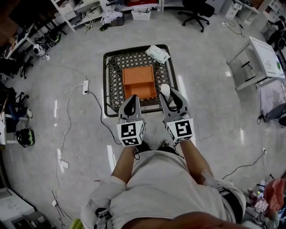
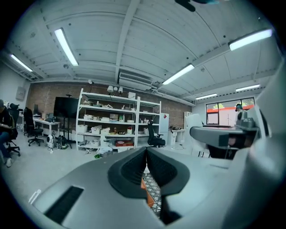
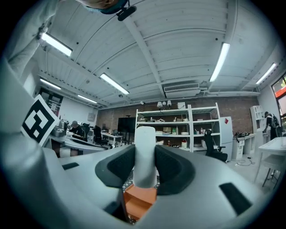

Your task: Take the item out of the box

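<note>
An open orange box (image 1: 139,82) sits on a square table with a lattice top (image 1: 114,80). My right gripper (image 1: 171,95) is shut on a white upright cylinder (image 1: 165,91), held just off the box's near right corner. The right gripper view shows this white cylinder (image 3: 145,156) pressed between the dark pads (image 3: 117,167), with the orange box (image 3: 138,201) below it. My left gripper (image 1: 130,101) hovers at the box's near edge, shut and empty. In the left gripper view its pads (image 2: 132,172) meet, and a sliver of the orange box (image 2: 144,183) shows through.
A white wrapped packet (image 1: 157,53) lies on the table's far right corner. A power strip (image 1: 85,86) and its cables run across the floor at left. A white folding table (image 1: 263,58) stands at right, and an office chair (image 1: 196,13) and shelves are at the back.
</note>
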